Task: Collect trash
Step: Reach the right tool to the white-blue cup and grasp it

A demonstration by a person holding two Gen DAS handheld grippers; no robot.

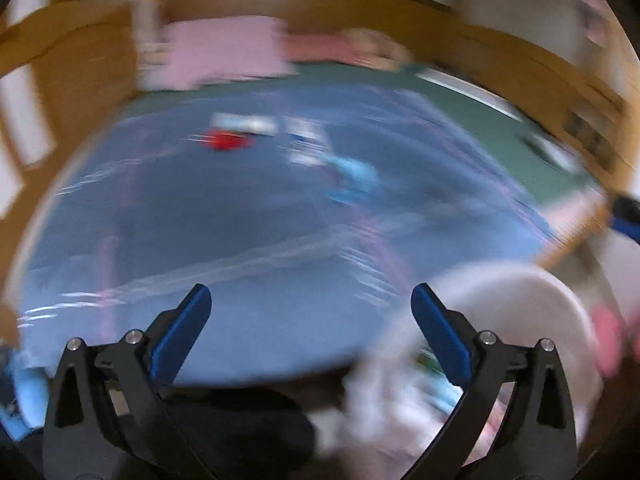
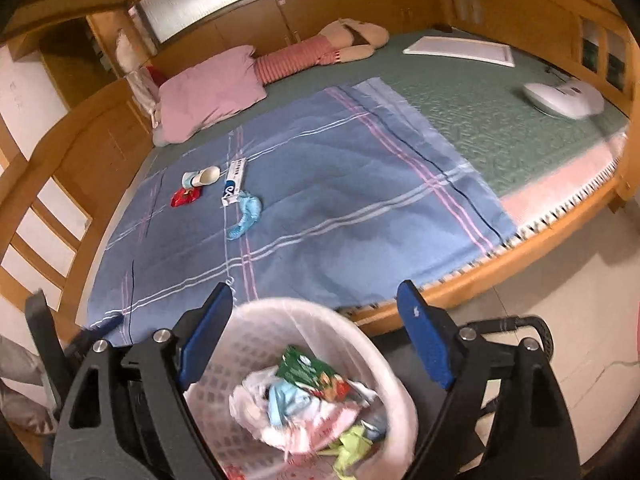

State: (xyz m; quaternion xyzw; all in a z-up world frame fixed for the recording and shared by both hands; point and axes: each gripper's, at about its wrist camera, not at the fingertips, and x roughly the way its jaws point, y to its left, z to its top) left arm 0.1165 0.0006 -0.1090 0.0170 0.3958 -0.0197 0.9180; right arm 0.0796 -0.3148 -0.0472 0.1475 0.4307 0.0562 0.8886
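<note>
Trash lies on the blue plaid blanket [image 2: 340, 184] of the bed: a red wrapper [image 2: 185, 196], a small white and blue bottle [image 2: 201, 177], a white and blue box [image 2: 233, 187] and a crumpled light blue piece [image 2: 248, 214]. In the blurred left wrist view the red wrapper [image 1: 224, 141] and the blue piece [image 1: 352, 178] show far ahead. A white mesh trash basket [image 2: 260, 340] holding several wrappers stands just below my right gripper [image 2: 316, 304], which is open and empty. My left gripper [image 1: 310, 300] is open and empty above the blanket's near edge; the basket [image 1: 520, 292] is to its right.
A pink pillow [image 2: 208, 92], a striped plush toy [image 2: 320, 50], a white flat board [image 2: 460, 50] and a white device [image 2: 564, 98] lie on the green mattress. A wooden bed frame [image 2: 520, 256] borders it; tiled floor [image 2: 580, 320] lies to the right.
</note>
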